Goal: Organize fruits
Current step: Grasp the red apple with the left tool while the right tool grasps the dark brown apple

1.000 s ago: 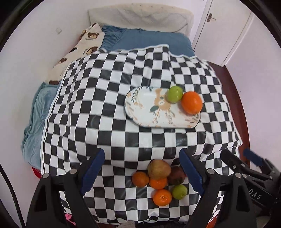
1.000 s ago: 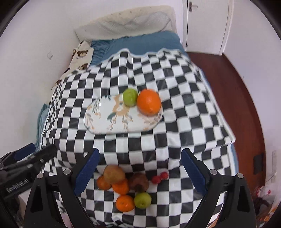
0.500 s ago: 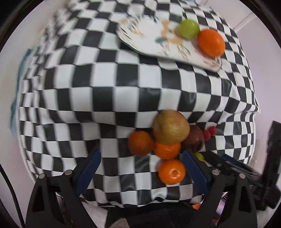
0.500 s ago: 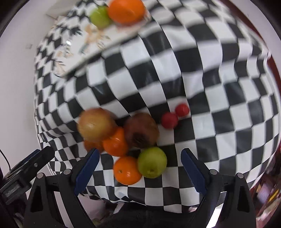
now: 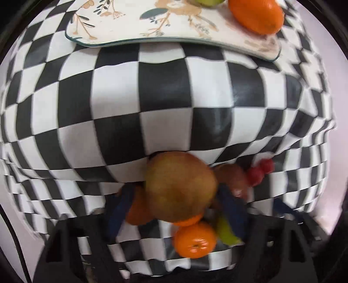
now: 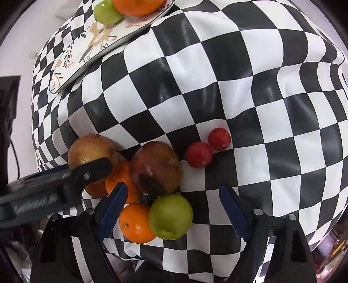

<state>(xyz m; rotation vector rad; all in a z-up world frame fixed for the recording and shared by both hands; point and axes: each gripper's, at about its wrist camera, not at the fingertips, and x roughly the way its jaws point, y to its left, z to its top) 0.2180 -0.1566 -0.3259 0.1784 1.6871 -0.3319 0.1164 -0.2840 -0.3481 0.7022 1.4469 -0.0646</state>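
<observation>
A pile of fruit lies on the checkered cloth near its front edge. My left gripper (image 5: 177,206) is open, its blue fingers on either side of a brownish pear (image 5: 180,185); it also shows in the right wrist view (image 6: 91,152). Around it are small oranges (image 5: 194,239), a dark red pomegranate (image 6: 156,167), a green apple (image 6: 170,216) and two small red fruits (image 6: 199,154). My right gripper (image 6: 171,202) is open around the green apple and an orange (image 6: 136,223). The floral plate (image 5: 130,26) holds a big orange (image 5: 256,15) and a green apple (image 6: 106,13).
The checkered cloth (image 6: 239,87) drapes over the table edges on all sides. The left gripper's body (image 6: 50,187) crosses in front of the fruit pile in the right wrist view.
Both grippers have moved down and forward onto the fruit pile. The left fingers now flank the pear; the right fingers flank the green apple and an orange.
</observation>
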